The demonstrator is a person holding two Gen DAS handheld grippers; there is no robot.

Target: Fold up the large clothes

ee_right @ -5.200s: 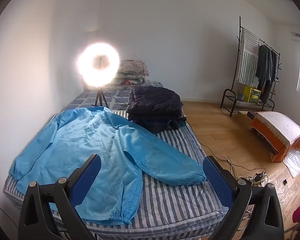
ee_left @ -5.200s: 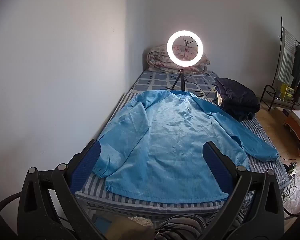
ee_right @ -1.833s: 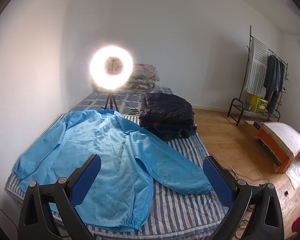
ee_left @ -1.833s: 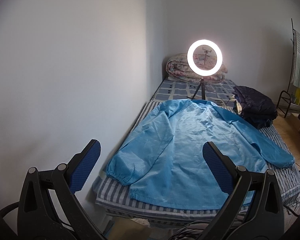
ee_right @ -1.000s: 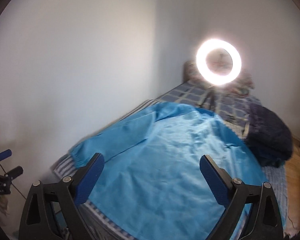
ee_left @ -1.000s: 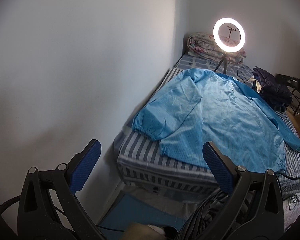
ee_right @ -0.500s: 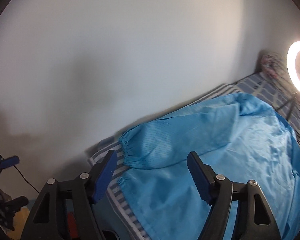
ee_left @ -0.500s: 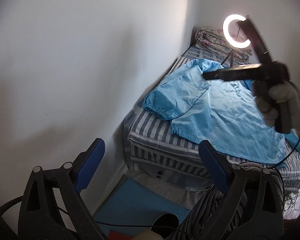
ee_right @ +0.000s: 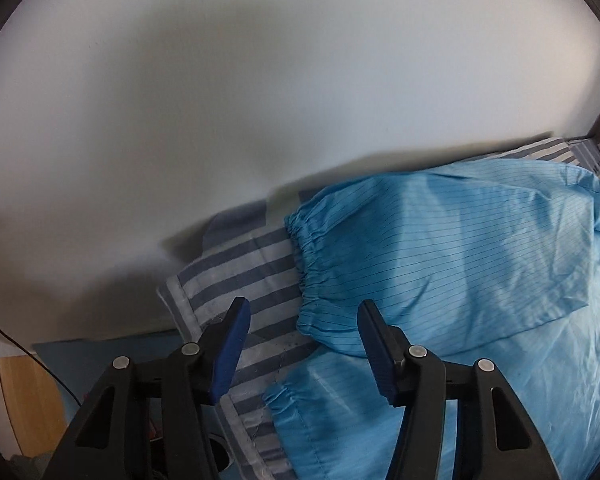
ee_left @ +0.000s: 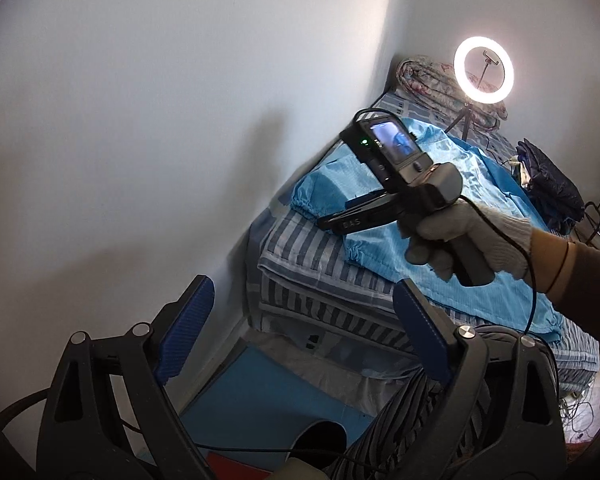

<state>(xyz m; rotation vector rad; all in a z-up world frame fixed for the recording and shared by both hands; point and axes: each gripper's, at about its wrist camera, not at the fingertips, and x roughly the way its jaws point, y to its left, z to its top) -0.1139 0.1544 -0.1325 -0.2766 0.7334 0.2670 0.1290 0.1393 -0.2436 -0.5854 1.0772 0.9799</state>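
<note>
A large light-blue jacket [ee_left: 460, 184] lies spread flat on a striped bed [ee_left: 300, 240]. Its left sleeve [ee_right: 440, 260] lies along the wall side, its elastic cuff [ee_right: 306, 268] near the bed's corner. My right gripper [ee_right: 304, 320] is open and empty, hovering just above the cuff and the jacket's hem [ee_right: 284, 400]. In the left wrist view the right gripper [ee_left: 332, 222] is held by a gloved hand over the sleeve cuff. My left gripper [ee_left: 304, 312] is open and empty, back from the bed's foot, low beside the wall.
A white wall [ee_left: 140, 120] runs close along the bed's left side. A lit ring light [ee_left: 483, 69] on a tripod and rolled quilts [ee_left: 424, 76] stand at the bed's head. A dark folded garment pile [ee_left: 552, 188] lies at the right. Cables [ee_left: 580, 420] lie on the floor.
My right gripper has swung left and down to the left sleeve cuff and narrowed its opening. My left gripper has drawn back and turned toward the wall, so the right gripper now shows in its view.
</note>
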